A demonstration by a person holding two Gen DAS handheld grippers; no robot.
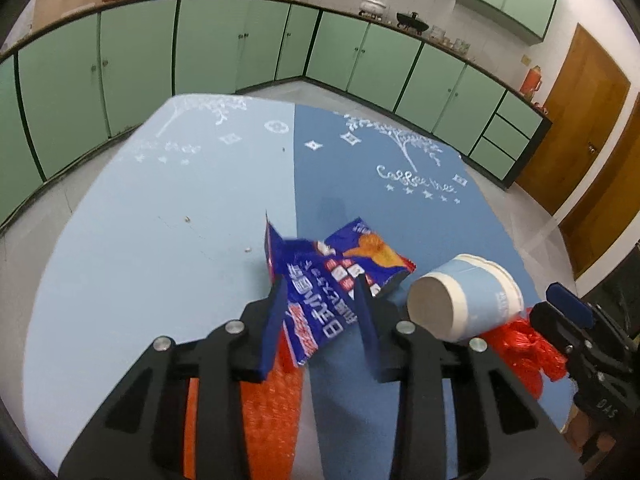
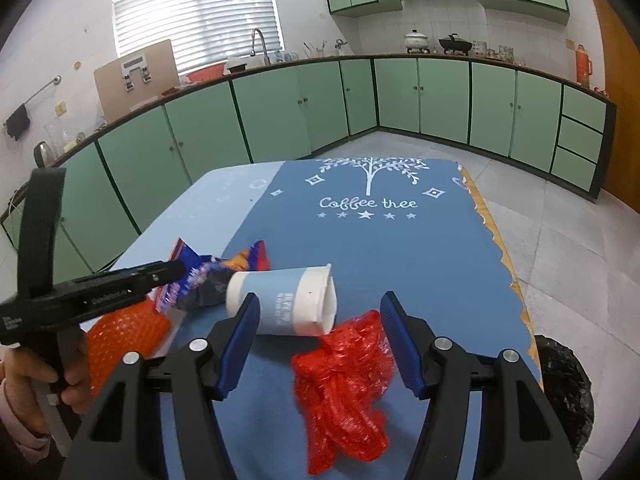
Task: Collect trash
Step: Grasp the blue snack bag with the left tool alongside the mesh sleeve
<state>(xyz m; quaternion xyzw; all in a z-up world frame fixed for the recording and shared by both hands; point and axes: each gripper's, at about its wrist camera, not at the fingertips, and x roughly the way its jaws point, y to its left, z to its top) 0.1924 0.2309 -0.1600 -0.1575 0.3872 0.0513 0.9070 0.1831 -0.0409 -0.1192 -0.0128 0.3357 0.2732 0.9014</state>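
The left gripper (image 1: pixel 320 292) straddles the snack wrapper (image 1: pixel 340 276) narrowly, not pinching yet; the thin foil could slip free. The right gripper (image 2: pixel 318 312) gapes wide.

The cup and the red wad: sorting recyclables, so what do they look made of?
Cup: probably paper, matte pale-blue sleeve, white rim, squashed mouth. Red wad: thin glossy plastic, likely bubble wrap or a bag; crinkled and translucent with small raised cells.
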